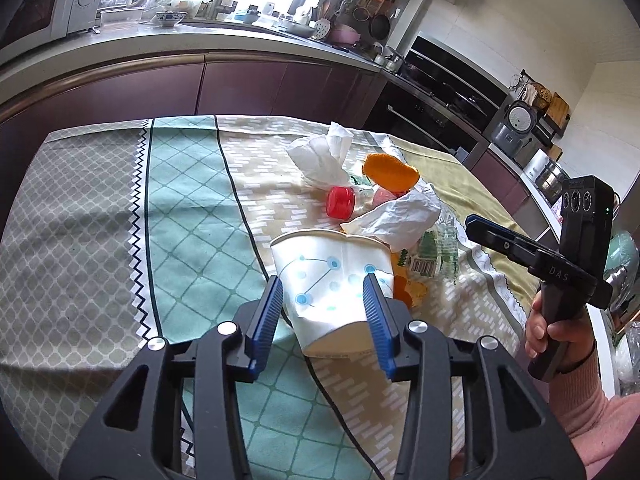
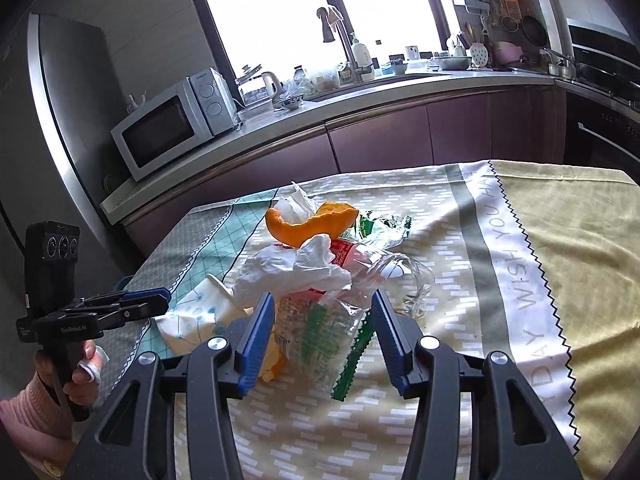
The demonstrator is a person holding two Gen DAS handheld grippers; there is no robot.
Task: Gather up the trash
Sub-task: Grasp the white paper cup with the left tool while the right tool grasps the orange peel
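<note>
While the left gripper [image 1: 325, 289] stands half-open astride the crushed paper cup [image 1: 334, 276] without pressing it, the right gripper [image 2: 322, 307] gapes round a clear wrapper [image 2: 320, 328] just beside the cup. Behind the cup, crumpled tissues [image 1: 396, 216], orange peel [image 1: 390, 174] and a red cap [image 1: 340, 201] crowd the tablecloth [image 1: 100, 220].

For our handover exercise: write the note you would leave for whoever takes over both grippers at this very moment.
Left gripper: open, jaws either side of the crushed white paper cup with blue dots, not pressing.
Right gripper: open, over the clear plastic wrapper with green print.
Pile on the patterned tablecloth: crumpled white tissues, orange peel, clear plastic bottle with red cap.
Done: nothing collected yet.
Left: grip and remove every piece.
</note>
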